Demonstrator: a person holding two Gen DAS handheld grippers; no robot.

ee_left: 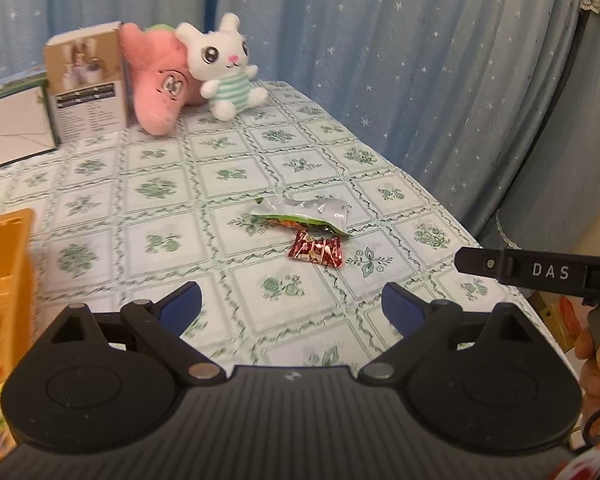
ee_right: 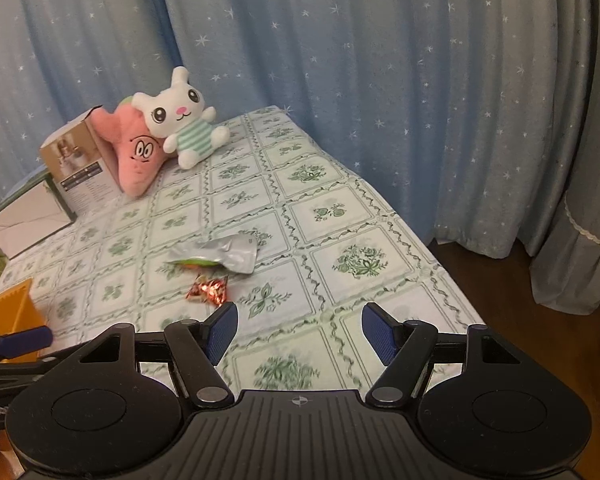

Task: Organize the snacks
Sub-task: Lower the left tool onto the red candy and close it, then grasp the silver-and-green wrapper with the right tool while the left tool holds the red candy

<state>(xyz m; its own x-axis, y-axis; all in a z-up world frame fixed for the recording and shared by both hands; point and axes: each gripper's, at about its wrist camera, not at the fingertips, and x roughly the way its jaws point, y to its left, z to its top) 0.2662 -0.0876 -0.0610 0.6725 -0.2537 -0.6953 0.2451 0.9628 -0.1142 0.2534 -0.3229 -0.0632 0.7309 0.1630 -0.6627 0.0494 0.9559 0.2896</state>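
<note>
Your left gripper (ee_left: pixel 292 304) hangs over the patterned tablecloth (ee_left: pixel 160 184), jaws spread wide, nothing between them. Straight ahead at twelve o'clock lies the silver snack pouch (ee_left: pixel 304 216), and touching its near edge, the red candy wrapper (ee_left: pixel 318 254). Your right gripper (ee_right: pixel 299 330) is released too, blue pads (ee_right: pixel 222 330) apart and empty; from there the red wrapper (ee_right: pixel 208 292) sits at eleven o'clock, just beyond the left pad, the pouch (ee_right: pixel 220 256) right behind it. The orange bin (ee_left: pixel 4 264) stands at nine o'clock of your left gripper. Far back at eleven, the white bunny plush (ee_left: pixel 224 68) leans on the pink plush (ee_left: pixel 156 80).
</note>
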